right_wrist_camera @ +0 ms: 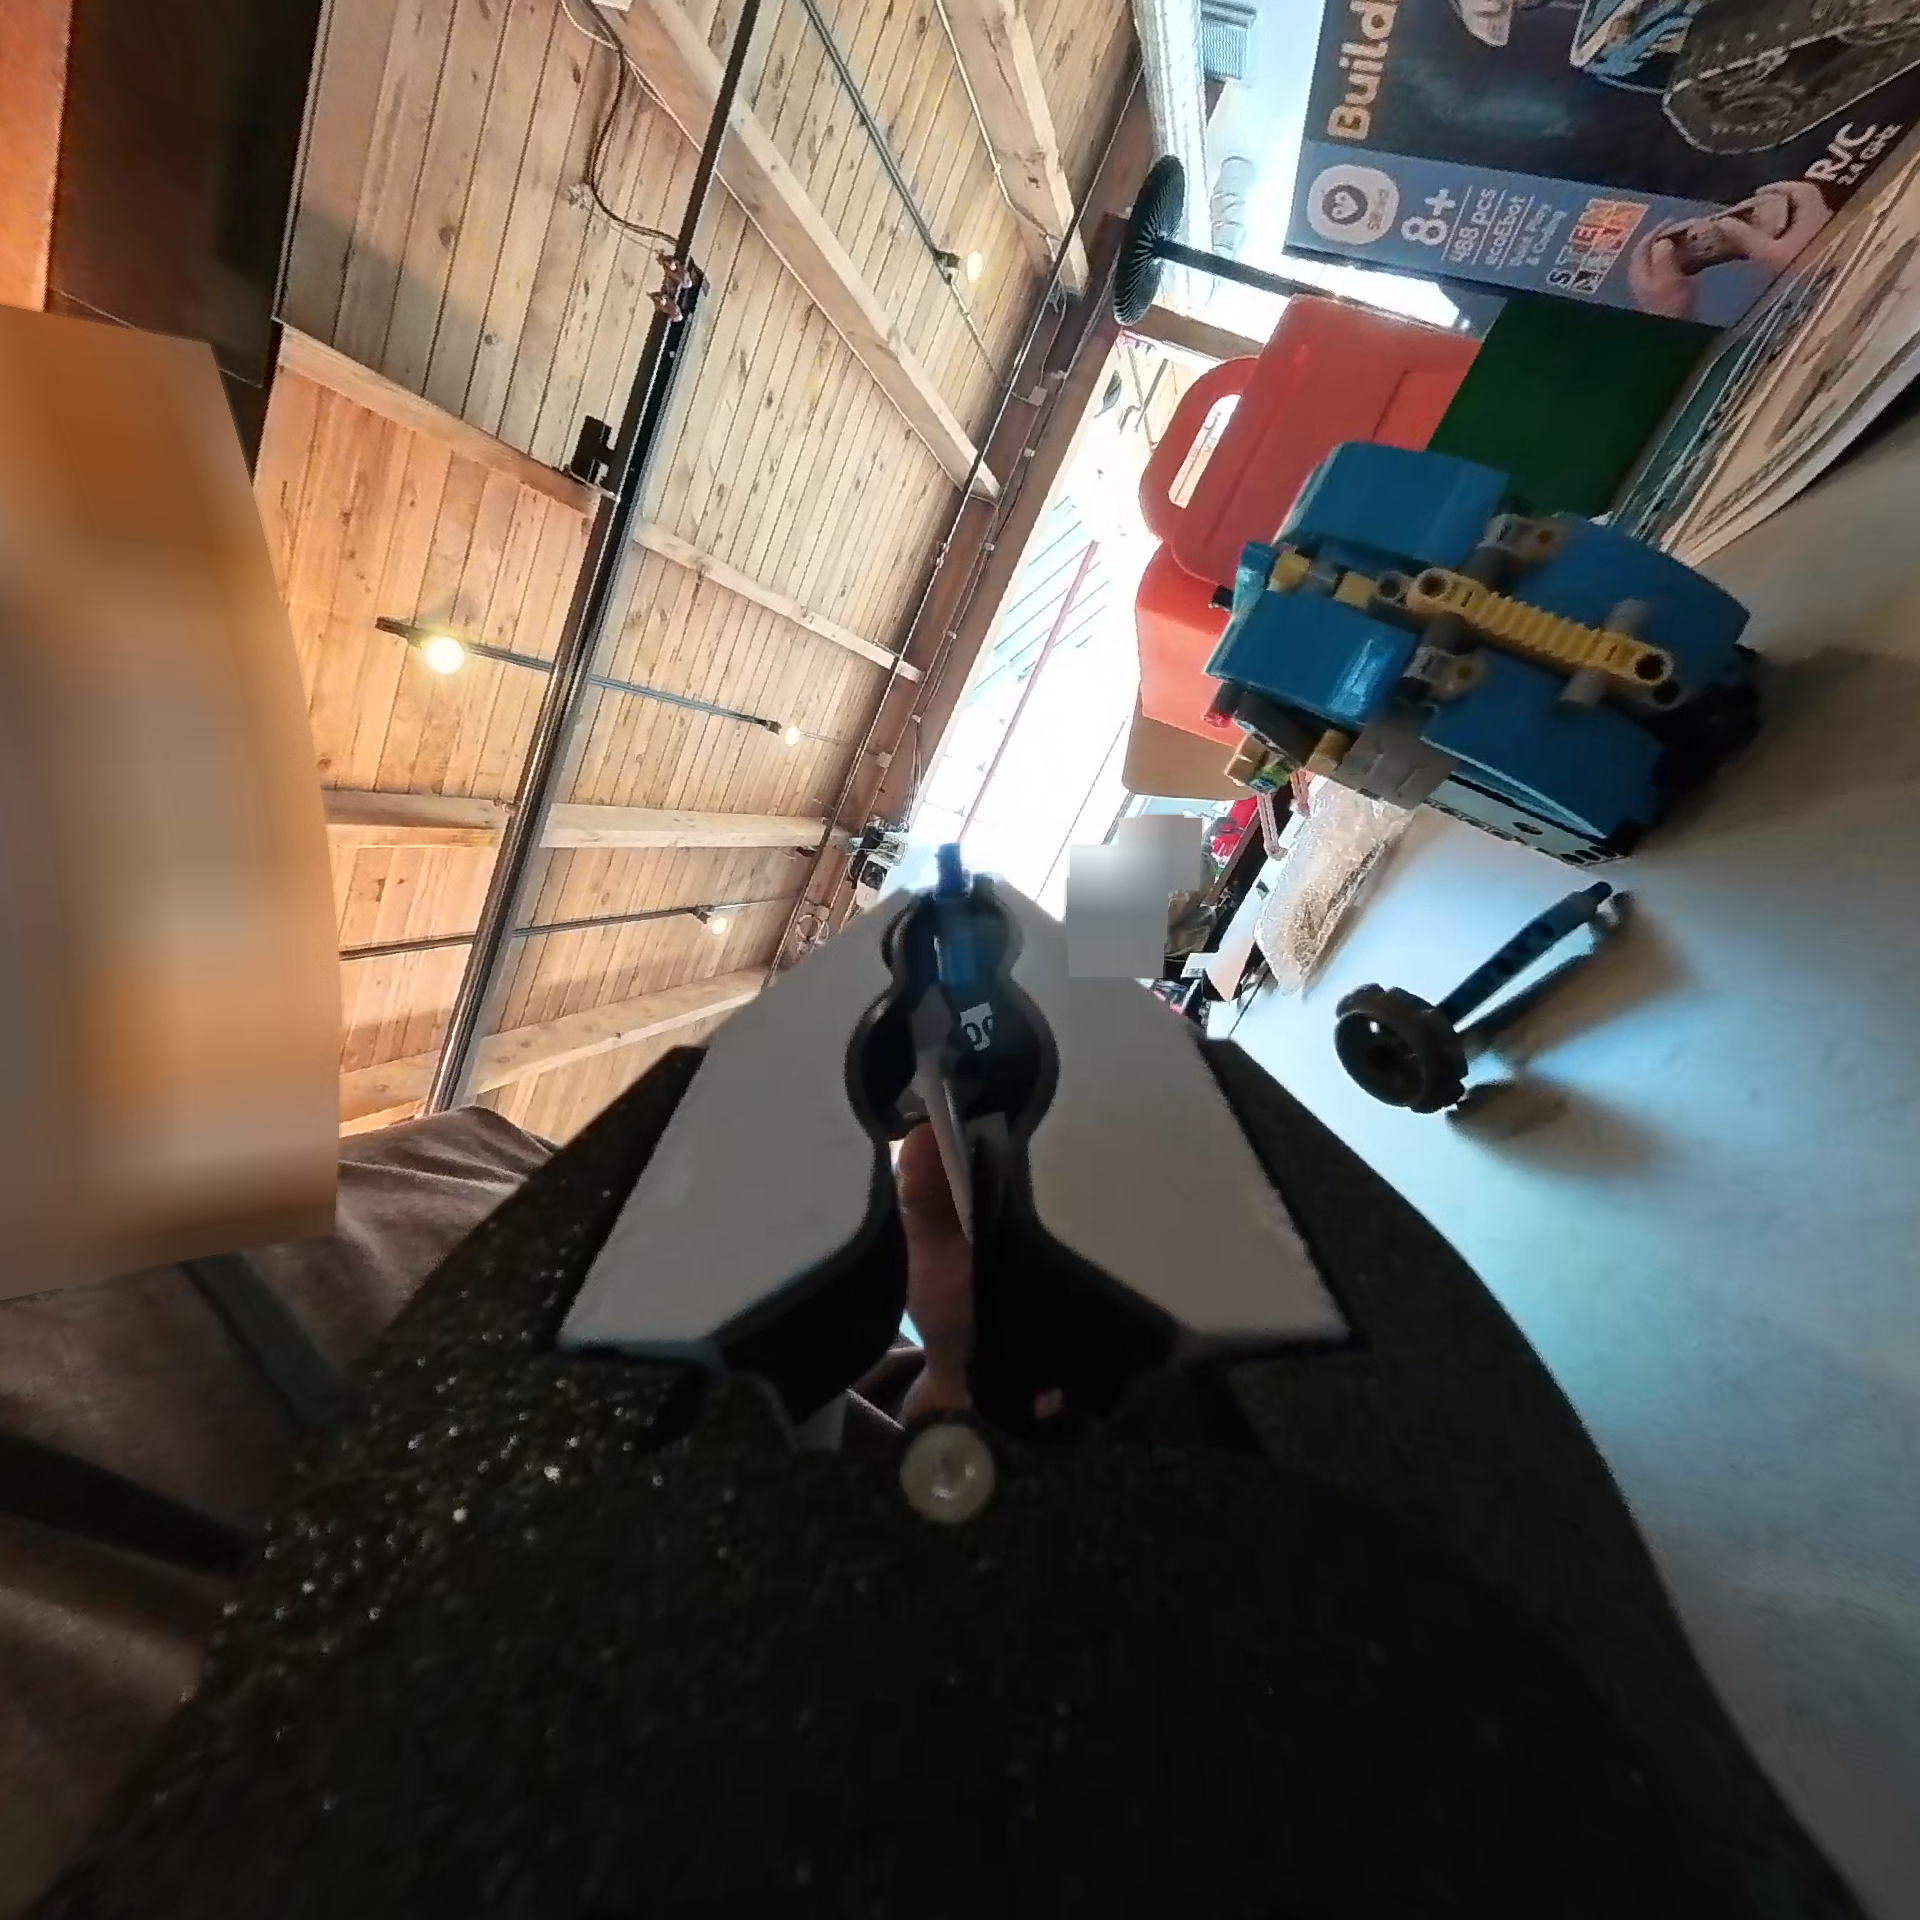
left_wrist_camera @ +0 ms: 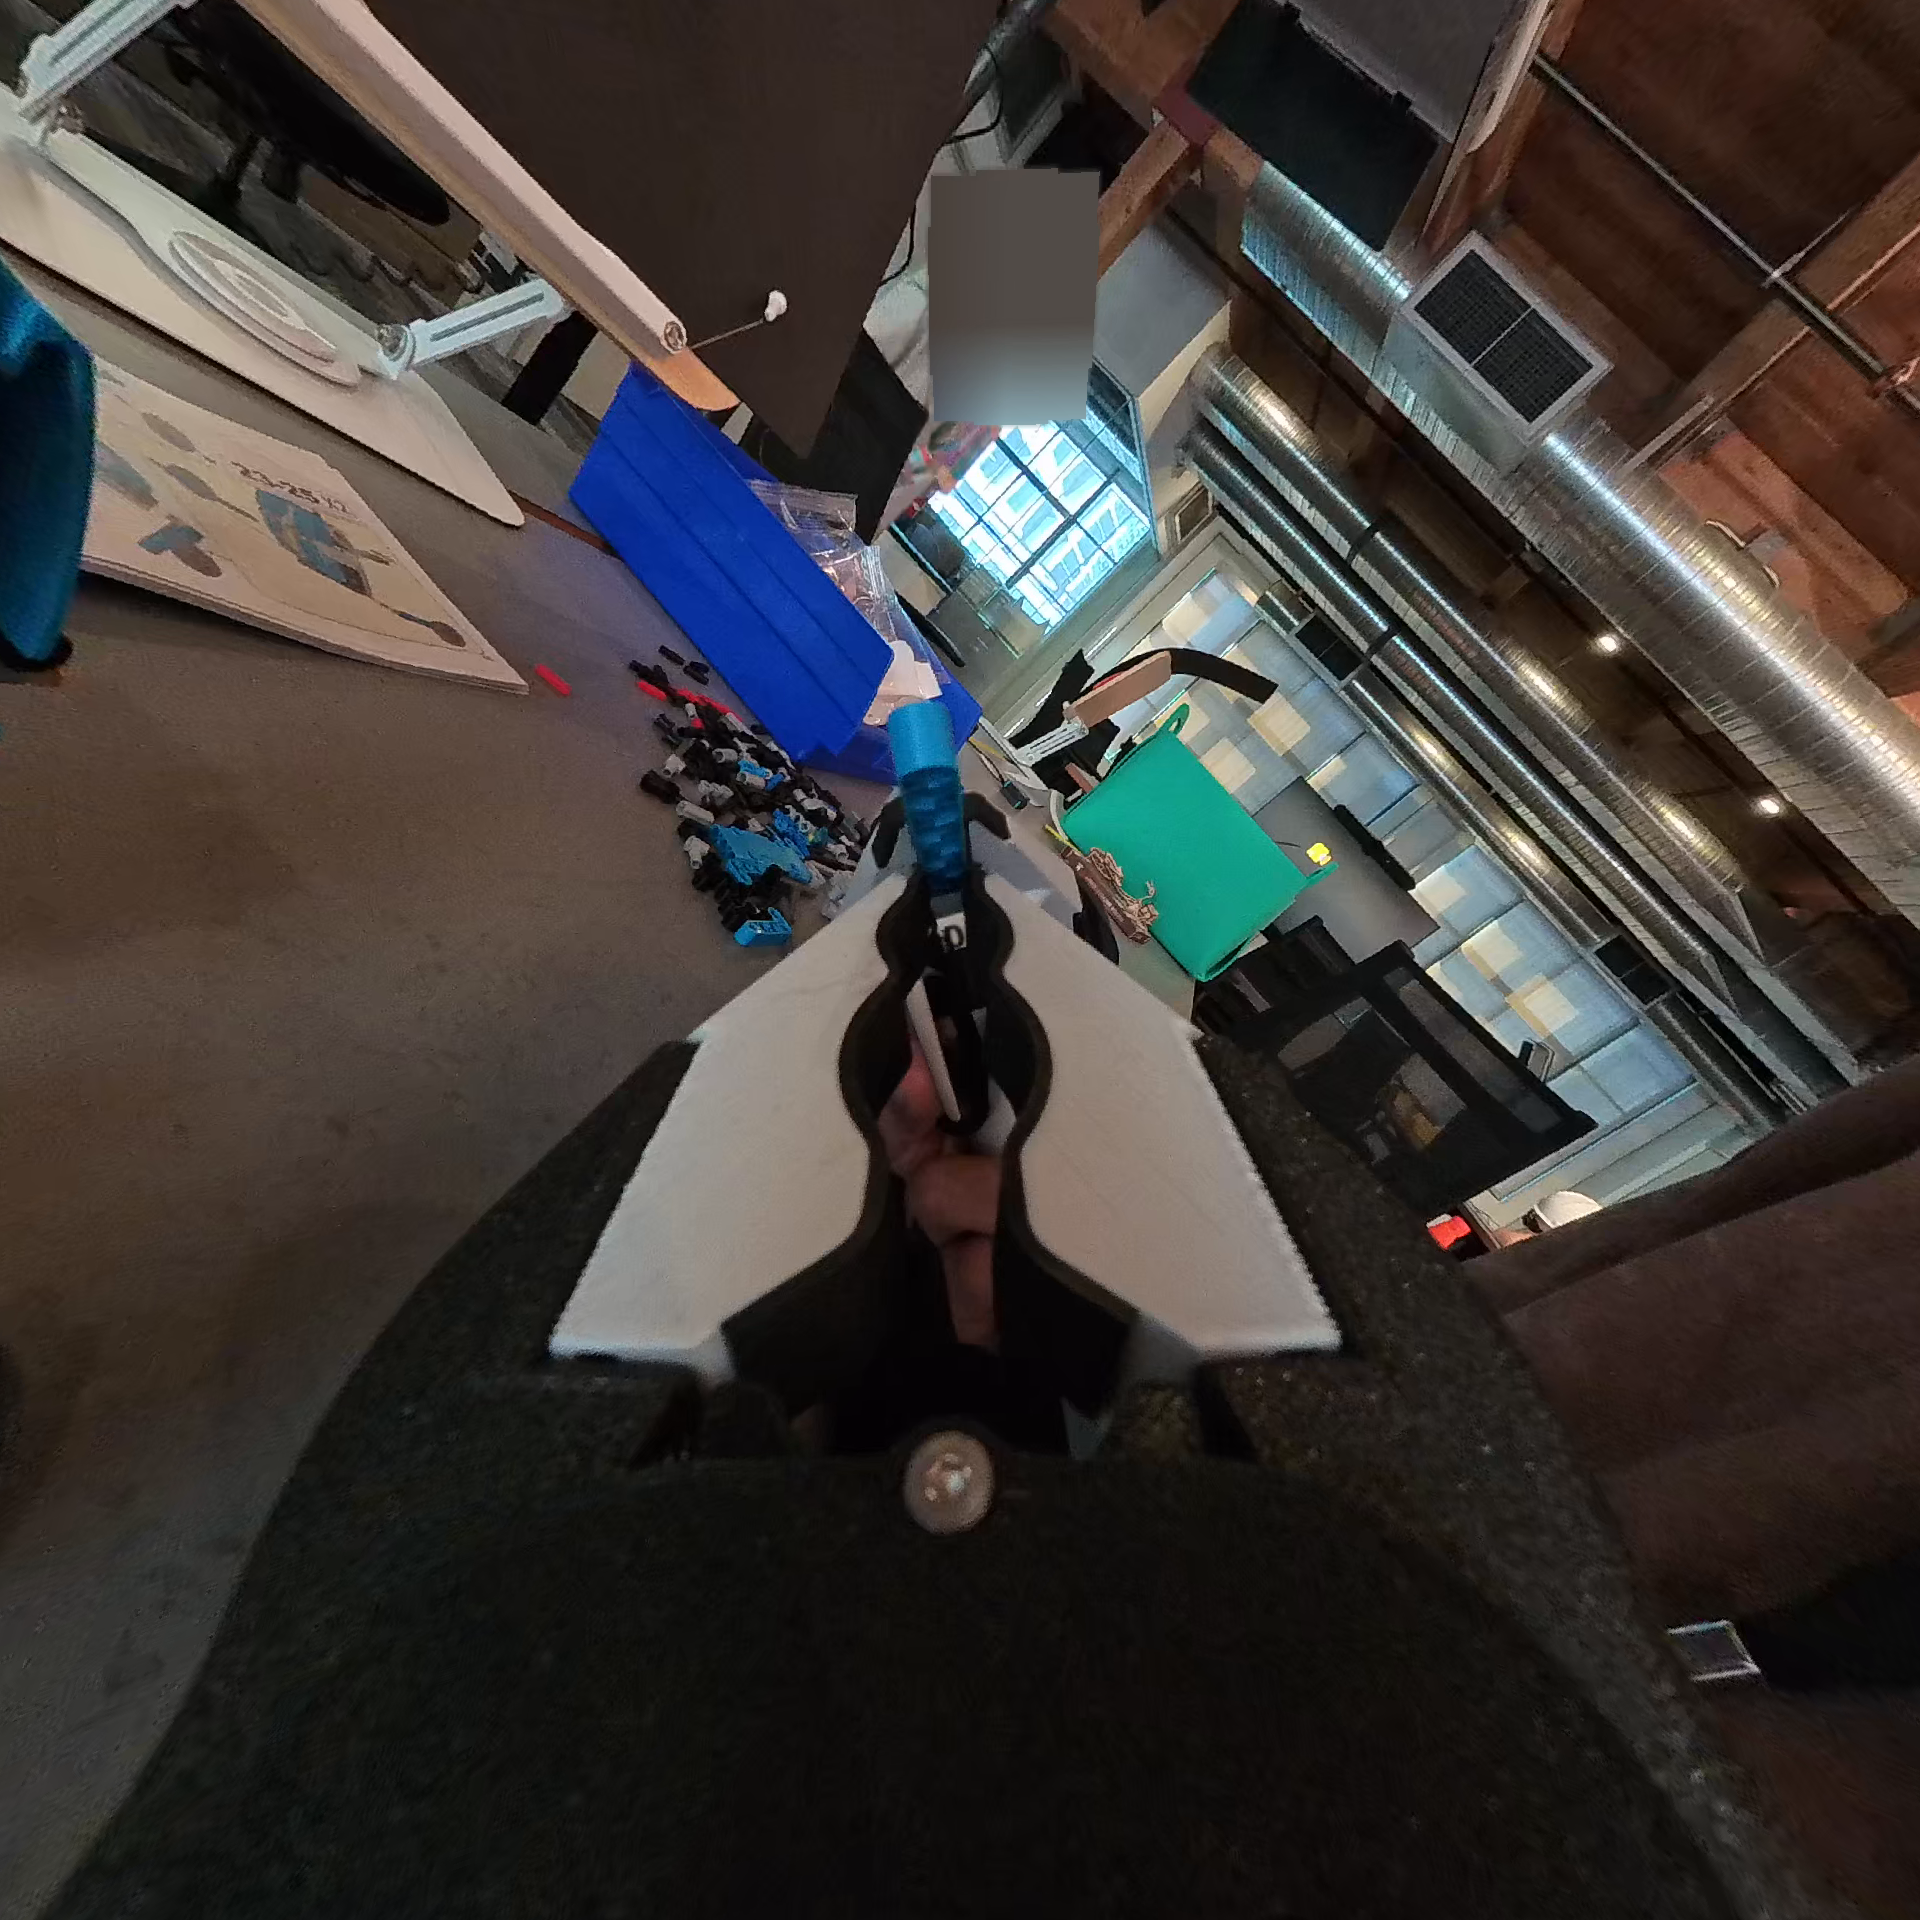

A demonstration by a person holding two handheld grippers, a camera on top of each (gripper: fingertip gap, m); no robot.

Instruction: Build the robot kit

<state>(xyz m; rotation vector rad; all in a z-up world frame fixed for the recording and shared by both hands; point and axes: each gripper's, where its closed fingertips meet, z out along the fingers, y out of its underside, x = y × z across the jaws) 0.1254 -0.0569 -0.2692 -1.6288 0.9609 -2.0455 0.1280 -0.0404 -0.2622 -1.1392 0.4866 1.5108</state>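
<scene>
My left wrist camera sits just behind its own two fingers and is rolled hard: the grey tabletop (left_wrist_camera: 312,935) fills 9 o'clock and the ceiling ducts (left_wrist_camera: 1558,540) run toward 2 o'clock. It looks across the table to a pile of small building pieces (left_wrist_camera: 748,810) near 11 o'clock. My right wrist camera is rolled the opposite way, with the plank ceiling (right_wrist_camera: 623,520) at 10 o'clock, the tabletop (right_wrist_camera: 1662,1195) at 3 o'clock, and a blue brick-built vehicle (right_wrist_camera: 1475,644) close by at 1 o'clock. Both views share only the tabletop.
</scene>
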